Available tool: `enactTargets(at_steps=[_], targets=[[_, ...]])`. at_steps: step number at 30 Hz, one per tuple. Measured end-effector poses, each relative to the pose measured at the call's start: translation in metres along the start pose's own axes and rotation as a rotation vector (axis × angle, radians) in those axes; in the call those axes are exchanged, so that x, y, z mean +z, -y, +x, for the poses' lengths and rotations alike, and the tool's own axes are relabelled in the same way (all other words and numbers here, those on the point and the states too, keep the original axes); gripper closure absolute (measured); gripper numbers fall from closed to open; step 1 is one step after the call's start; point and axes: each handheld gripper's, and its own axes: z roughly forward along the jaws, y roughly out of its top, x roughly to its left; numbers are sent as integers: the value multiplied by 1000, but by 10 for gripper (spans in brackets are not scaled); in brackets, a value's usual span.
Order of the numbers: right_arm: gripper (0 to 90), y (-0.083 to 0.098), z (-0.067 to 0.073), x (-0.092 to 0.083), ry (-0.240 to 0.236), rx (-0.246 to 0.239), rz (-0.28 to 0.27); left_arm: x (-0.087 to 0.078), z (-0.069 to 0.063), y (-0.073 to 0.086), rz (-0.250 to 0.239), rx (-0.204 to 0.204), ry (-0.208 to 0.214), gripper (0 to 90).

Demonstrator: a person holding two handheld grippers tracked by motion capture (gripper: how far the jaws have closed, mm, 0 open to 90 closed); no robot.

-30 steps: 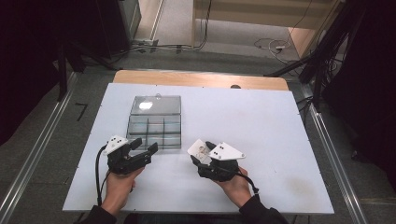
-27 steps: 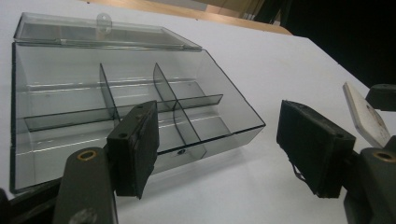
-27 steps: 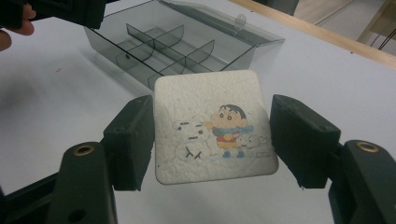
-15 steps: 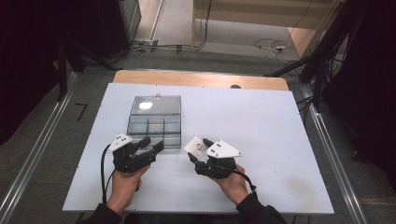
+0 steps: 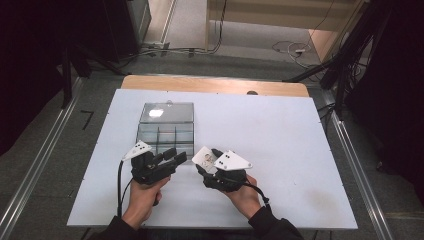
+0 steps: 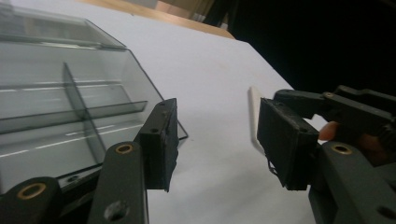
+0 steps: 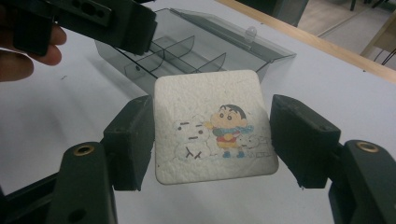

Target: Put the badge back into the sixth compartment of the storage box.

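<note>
A white square coaster (image 7: 210,107) with a cartoon print is held up off the table, my right gripper (image 7: 212,135) shut on its two side edges. From above, the coaster (image 5: 202,156) and right gripper (image 5: 207,159) sit near the table's front middle. My left gripper (image 5: 176,155) is just to their left, pointing at them. Its jaws have just been closing but stand apart with nothing between them (image 6: 217,140). The coaster's thin edge (image 6: 254,119) shows just beyond them. A clear grey compartment box (image 5: 166,131) lies open behind the left gripper.
The white tabletop (image 5: 280,130) stretches bare to the right and front. A wooden strip (image 5: 215,85) runs along its far edge. Metal rails (image 5: 350,150) flank the table, and cables (image 5: 290,47) lie on the floor beyond.
My left gripper has moved right, toward the right gripper and the coaster, and its jaws have narrowed. The right gripper has kept still with the coaster.
</note>
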Motion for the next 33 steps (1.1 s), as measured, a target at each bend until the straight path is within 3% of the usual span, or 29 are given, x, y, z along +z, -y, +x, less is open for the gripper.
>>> enactTargets(at_steps=[4,6,7,10,11,14,16,17,18,19,21,22,23,24,30,33], targets=[[309,-1,4,1,-4,-7,-1,4,-2,0,15,-6,20,506],[309,-1,5,1,-6,-13,-4,9,-3,1,39,-34,61,514],[309,-1,5,1,-10,-13,-4,9,-3,1,39,-34,61,520],[309,-1,8,2,-15,-20,0,15,-2,1,83,-86,111,519],[309,-1,8,2,-15,-26,-4,19,-1,3,112,-129,136,520],[309,-1,9,1,-17,-30,-5,23,1,4,139,-164,161,524],[309,-2,11,1,-22,-46,-3,26,1,5,154,-191,192,689],[309,-2,11,1,-22,-46,-3,27,1,5,157,-201,210,689],[307,-1,13,3,-19,-54,6,27,2,5,153,-216,218,826],[301,0,13,4,-28,-51,12,27,3,4,156,-229,224,843],[255,0,13,4,-32,-36,21,27,4,4,149,-226,214,846],[180,0,10,6,-40,-23,35,26,4,3,145,-221,207,847],[180,0,10,6,-40,-23,35,26,5,3,140,-211,191,847],[153,0,7,7,-45,7,50,25,6,2,128,-206,183,847],[145,6,-7,10,-69,78,95,19,13,-4,90,-198,148,846],[145,11,-13,10,-75,90,117,17,15,-6,78,-193,135,845]])
